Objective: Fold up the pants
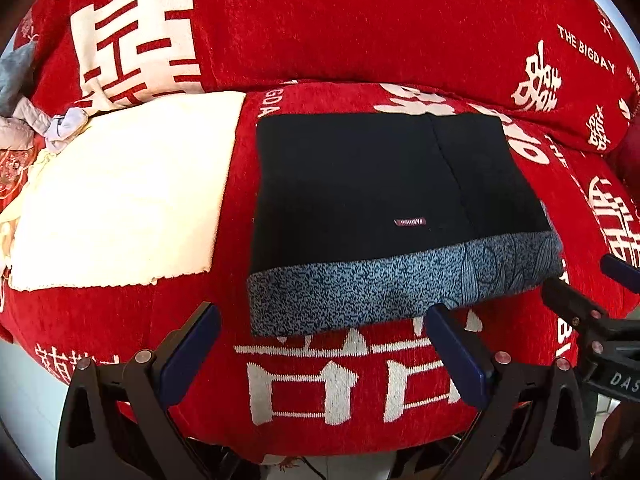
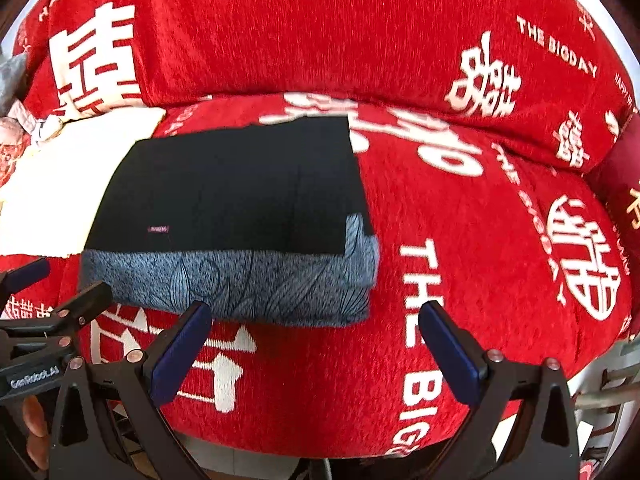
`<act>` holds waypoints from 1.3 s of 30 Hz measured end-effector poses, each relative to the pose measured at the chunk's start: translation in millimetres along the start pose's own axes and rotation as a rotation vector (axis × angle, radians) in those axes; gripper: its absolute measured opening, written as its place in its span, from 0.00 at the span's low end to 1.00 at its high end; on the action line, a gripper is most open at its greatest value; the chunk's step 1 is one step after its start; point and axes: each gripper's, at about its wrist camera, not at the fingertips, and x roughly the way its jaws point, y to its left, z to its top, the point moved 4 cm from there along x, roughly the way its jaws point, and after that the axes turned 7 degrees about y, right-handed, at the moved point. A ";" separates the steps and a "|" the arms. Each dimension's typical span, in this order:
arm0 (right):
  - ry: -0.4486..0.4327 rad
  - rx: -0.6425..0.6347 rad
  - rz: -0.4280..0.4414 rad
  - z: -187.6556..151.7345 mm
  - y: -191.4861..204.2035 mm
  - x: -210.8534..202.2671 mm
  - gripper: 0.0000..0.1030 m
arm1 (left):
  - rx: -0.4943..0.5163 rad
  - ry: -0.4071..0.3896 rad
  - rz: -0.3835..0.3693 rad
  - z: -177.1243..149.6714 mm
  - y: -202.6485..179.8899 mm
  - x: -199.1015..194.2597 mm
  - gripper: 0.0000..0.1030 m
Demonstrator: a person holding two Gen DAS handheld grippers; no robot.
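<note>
The pants (image 1: 360,184) lie folded into a compact black rectangle on the red sofa seat, with a blue-grey patterned waistband (image 1: 400,284) along the near edge and a small label on top. They also show in the right wrist view (image 2: 240,200). My left gripper (image 1: 324,320) is open and empty, just in front of the waistband. My right gripper (image 2: 316,316) is open and empty, in front of the pants' right corner. Each gripper shows at the edge of the other's view.
The sofa (image 1: 320,380) has a red cover with white characters, and its backrest (image 1: 360,20) rises behind. A cream cloth (image 1: 120,192) lies left of the pants. Crumpled grey clothes (image 1: 24,120) sit at the far left. The seat's front edge is just below the grippers.
</note>
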 end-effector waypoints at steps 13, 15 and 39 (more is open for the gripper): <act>0.042 0.015 -0.017 0.5 -2.0 16.3 1.00 | 0.007 0.004 0.033 -8.1 -3.8 5.1 1.00; 0.044 0.014 -0.017 1.2 -2.4 17.5 1.00 | 0.000 0.020 0.026 -8.0 -3.2 5.8 1.00; 0.064 -0.027 -0.018 3.2 4.4 20.0 1.00 | -0.040 0.029 0.019 -4.8 5.4 11.2 1.00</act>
